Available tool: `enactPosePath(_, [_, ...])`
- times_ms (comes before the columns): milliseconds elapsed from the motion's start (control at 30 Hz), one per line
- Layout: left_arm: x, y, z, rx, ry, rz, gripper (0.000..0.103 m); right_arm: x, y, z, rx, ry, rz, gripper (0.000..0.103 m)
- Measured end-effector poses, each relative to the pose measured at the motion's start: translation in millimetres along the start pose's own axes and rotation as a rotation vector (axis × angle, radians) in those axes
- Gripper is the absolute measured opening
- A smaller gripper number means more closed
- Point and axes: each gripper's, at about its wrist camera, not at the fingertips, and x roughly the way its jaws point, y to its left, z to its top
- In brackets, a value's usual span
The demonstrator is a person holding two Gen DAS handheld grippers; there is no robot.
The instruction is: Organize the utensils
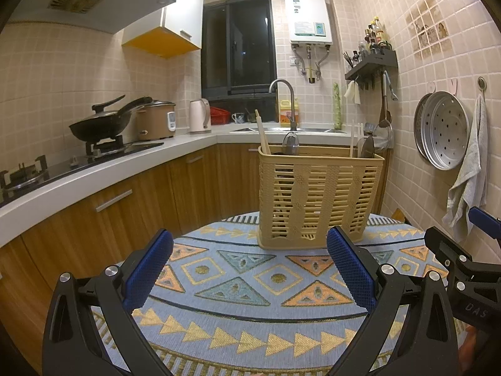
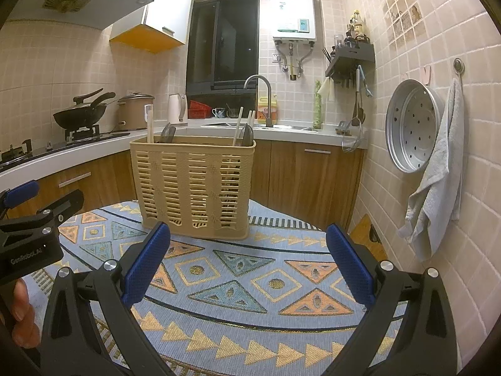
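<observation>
A beige slotted utensil basket (image 1: pixel 316 197) stands upright on a round table with a patterned blue cloth (image 1: pixel 238 285); it also shows in the right wrist view (image 2: pixel 194 185). Chopsticks (image 1: pixel 262 133) and dark spoons (image 1: pixel 290 144) stick up from it at both ends, also seen from the right (image 2: pixel 150 127). My left gripper (image 1: pixel 249 269) is open and empty, short of the basket. My right gripper (image 2: pixel 247 266) is open and empty, also short of the basket. Each gripper shows at the edge of the other's view.
A white counter (image 1: pixel 103 169) with a stove, a wok (image 1: pixel 103 122), a rice cooker and a kettle runs along the left. A sink and tap (image 1: pixel 285 100) are behind the basket. A steamer tray (image 1: pixel 444 131) and towel (image 1: pixel 469 175) hang on the right wall.
</observation>
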Motion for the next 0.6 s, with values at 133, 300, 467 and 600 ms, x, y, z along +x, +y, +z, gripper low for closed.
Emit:
enactPosePath(133, [0.7, 0.2, 0.1, 0.001, 0.004, 0.001, 0.095, 1.3, -0.6, 0.4, -0.003, 0.003, 0.0, 0.095])
enactPosePath(300, [0.8, -0.9, 1.0, 0.003, 0.005, 0.005, 0.095, 4.8, -0.4, -0.6, -0.009, 0.013, -0.011, 0.095])
enactPosePath(467, [1.0, -0.9, 1.1, 0.003, 0.005, 0.003, 0.095, 9.8, -5.8, -1.6, 0.013, 0.031, -0.022, 0.095])
enactPosePath(600, [1.6, 0.0, 1.0, -0.002, 0.01, 0.001, 0.095, 14.4, -12.0, -1.9, 0.041, 0.049, -0.021, 0.095])
